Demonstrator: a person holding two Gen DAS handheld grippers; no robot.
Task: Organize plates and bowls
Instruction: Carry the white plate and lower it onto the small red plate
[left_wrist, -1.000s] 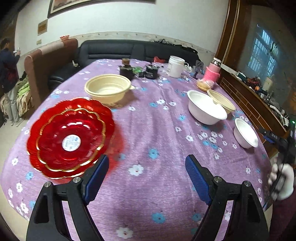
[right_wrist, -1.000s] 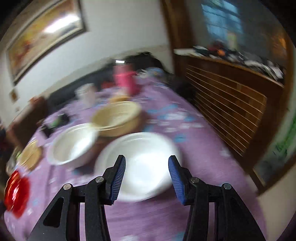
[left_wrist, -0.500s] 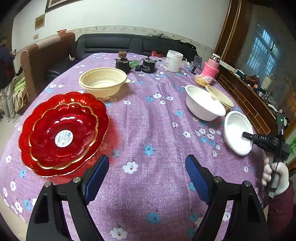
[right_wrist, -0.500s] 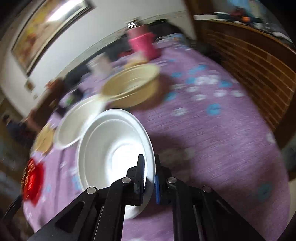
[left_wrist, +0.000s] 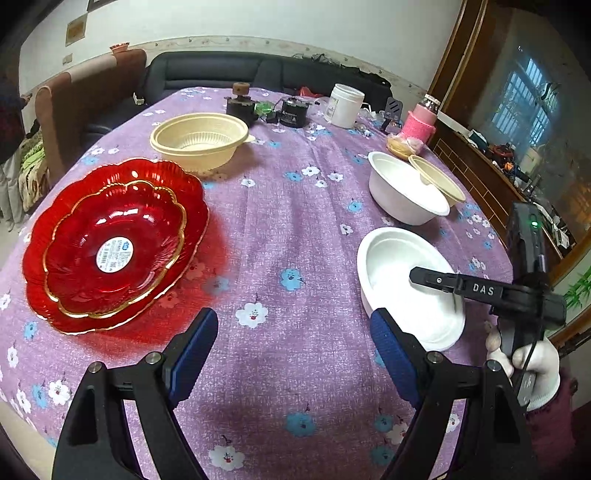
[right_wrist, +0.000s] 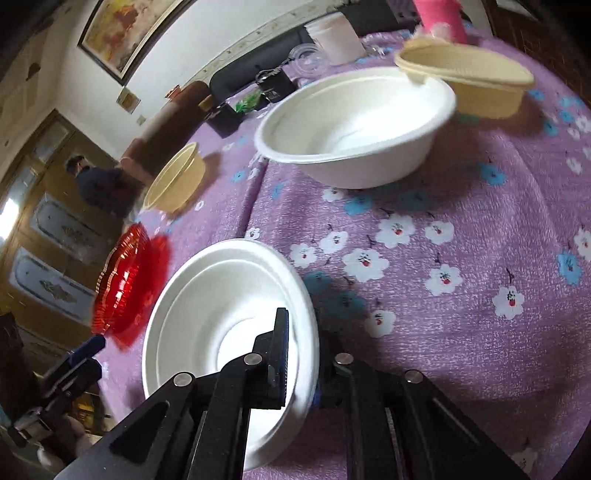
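A small white bowl is pinched by its rim in the right gripper, one finger inside and one outside, above the purple flowered tablecloth. The left gripper is held with jaws spread over bare cloth (nothing between them). A larger white bowl and stacked red plates are seen nearby.

Small white bowl, rim pinched, tilted above the cloth. Larger white bowl upright beyond, a beige bowl touching its far rim. Second beige bowl upright, just behind two nested red scalloped plates.
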